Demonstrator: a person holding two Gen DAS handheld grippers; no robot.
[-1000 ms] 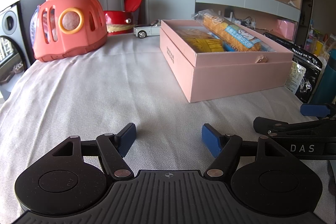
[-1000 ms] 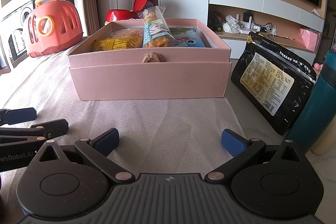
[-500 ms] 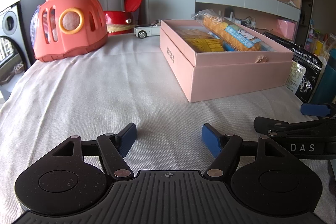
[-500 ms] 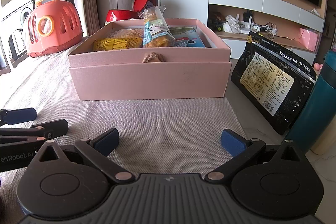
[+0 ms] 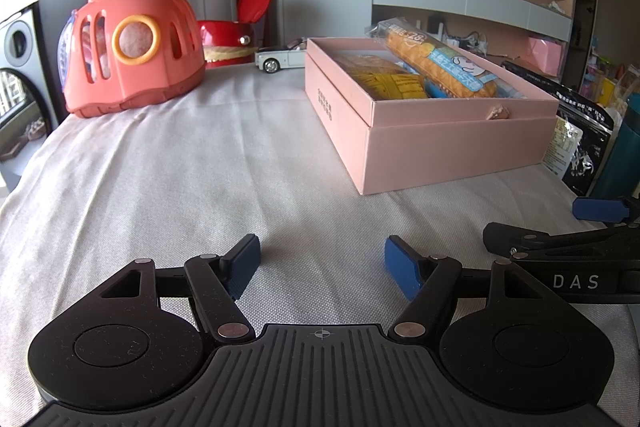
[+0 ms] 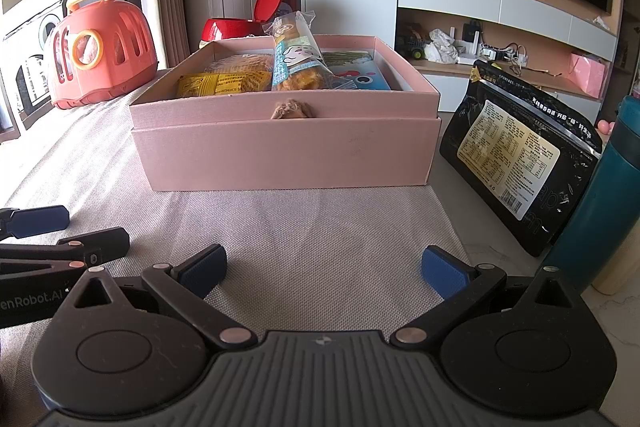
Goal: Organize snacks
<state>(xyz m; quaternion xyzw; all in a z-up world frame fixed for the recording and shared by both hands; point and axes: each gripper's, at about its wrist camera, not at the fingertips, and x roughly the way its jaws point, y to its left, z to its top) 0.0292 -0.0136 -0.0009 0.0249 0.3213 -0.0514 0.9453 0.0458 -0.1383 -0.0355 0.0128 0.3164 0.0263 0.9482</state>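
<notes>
The left tongs (image 5: 322, 263) are hovering low over the cloth-covered surface (image 5: 168, 167) with their blue pads spread apart and nothing between them. The right tongs (image 6: 324, 269) are sitting just beside them, likewise spread wide and gripping nothing. Ahead of both, a pink box (image 6: 286, 151) is standing open on the cloth, holding the snacks: a yellow packet (image 6: 222, 85) is lying flat inside, and a long bread packet (image 6: 296, 57) is leaning across the others, its end poking above the rim. A black snack bag (image 6: 516, 155) is leaning against a teal bottle (image 6: 596, 203), just to the right of the box. A coral toy carrier (image 5: 128, 43), a red container (image 5: 226, 39) and a white toy car (image 5: 280, 57) are resting at the far side.
</notes>
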